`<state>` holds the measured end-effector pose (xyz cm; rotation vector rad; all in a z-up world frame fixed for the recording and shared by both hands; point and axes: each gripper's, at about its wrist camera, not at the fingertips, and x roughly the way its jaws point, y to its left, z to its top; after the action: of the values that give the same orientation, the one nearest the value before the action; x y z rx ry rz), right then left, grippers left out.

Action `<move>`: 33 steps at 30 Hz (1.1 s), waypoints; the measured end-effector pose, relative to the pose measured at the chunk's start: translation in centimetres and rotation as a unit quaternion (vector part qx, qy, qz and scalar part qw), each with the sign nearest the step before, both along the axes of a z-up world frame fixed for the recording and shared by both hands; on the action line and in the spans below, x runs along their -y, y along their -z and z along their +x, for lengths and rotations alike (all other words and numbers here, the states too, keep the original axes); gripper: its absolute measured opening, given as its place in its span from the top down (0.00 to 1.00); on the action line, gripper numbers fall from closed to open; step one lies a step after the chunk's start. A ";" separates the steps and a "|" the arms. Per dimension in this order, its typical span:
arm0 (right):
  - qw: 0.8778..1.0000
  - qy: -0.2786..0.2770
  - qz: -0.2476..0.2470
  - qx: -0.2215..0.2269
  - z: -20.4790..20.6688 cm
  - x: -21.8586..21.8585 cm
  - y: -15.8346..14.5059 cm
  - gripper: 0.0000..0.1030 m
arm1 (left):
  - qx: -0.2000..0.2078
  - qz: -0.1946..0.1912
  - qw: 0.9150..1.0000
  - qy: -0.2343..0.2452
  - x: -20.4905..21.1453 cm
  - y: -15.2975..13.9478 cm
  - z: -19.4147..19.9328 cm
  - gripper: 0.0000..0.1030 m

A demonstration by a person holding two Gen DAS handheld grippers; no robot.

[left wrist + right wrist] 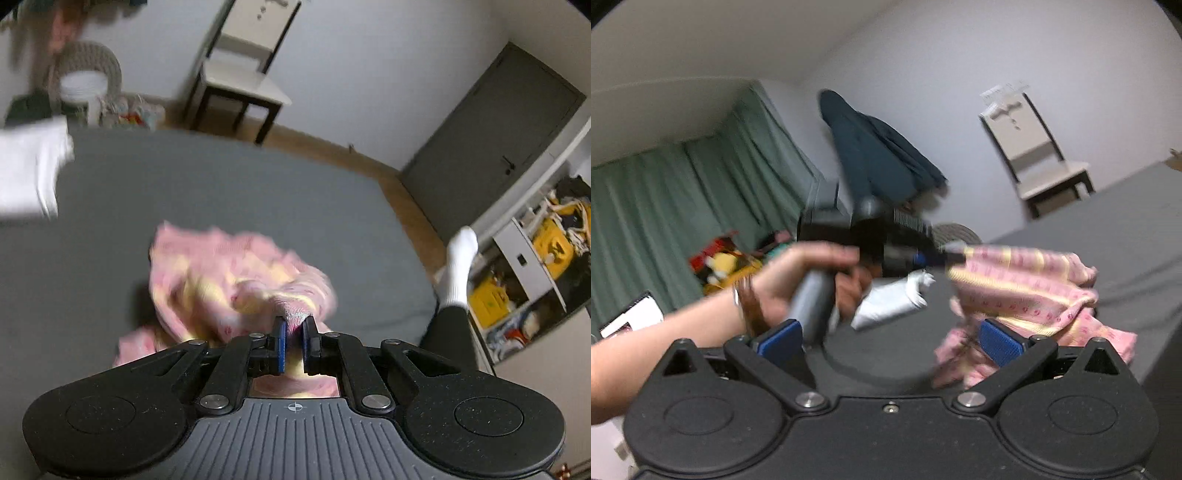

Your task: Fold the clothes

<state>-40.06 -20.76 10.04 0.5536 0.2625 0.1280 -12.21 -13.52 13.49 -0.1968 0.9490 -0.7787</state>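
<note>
Left gripper (pixel 294 328) pinches the pink garment (pixel 229 280) above the grey bed (pixel 221 184) — right gripper (pixel 890 341) gapes wide, empty.

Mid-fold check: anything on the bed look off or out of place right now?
The pink garment hangs bunched and crumpled from the left hand-held gripper, not spread flat on the grey bed. The right hand-held gripper is open and empty. Motion blur hides finer detail.

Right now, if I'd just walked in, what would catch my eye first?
Probably the pink and yellow garment, bunched and lifted over the grey bed, pinched in the left gripper. The right gripper hangs open facing it. A folded white cloth lies at the bed's far left.
</note>
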 end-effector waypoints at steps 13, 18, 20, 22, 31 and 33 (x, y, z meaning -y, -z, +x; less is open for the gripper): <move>0.953 -0.022 -0.160 -0.257 12.8 -2.0 3.7 0.08 | 0.233 0.070 0.970 -0.017 -15.2 -3.2 -7.8 0.16; 0.899 -0.052 -0.252 -0.355 19.2 -5.1 9.5 0.32 | 0.218 0.104 0.970 -0.028 -15.8 -2.2 -7.8 0.16; 0.879 -0.055 -0.288 -0.376 20.4 -6.2 11.7 0.36 | 0.203 0.098 0.974 -0.030 -15.2 -1.3 -7.6 0.16; 0.874 -0.056 -0.312 -0.367 20.4 -7.0 12.8 0.40 | 0.187 0.085 0.978 -0.030 -14.6 0.2 -7.4 0.16; 0.927 0.033 -0.242 -0.285 15.3 0.8 4.0 0.89 | 0.192 0.114 0.974 0.027 -9.7 4.8 -7.2 0.16; 0.934 0.066 -0.248 -0.247 13.1 2.6 0.9 0.89 | 0.197 0.126 0.971 0.044 -8.3 5.4 -7.3 0.15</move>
<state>-26.95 -23.35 9.18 0.0862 0.7245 -0.2111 -19.48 -5.26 8.14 0.2193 0.6714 -0.7364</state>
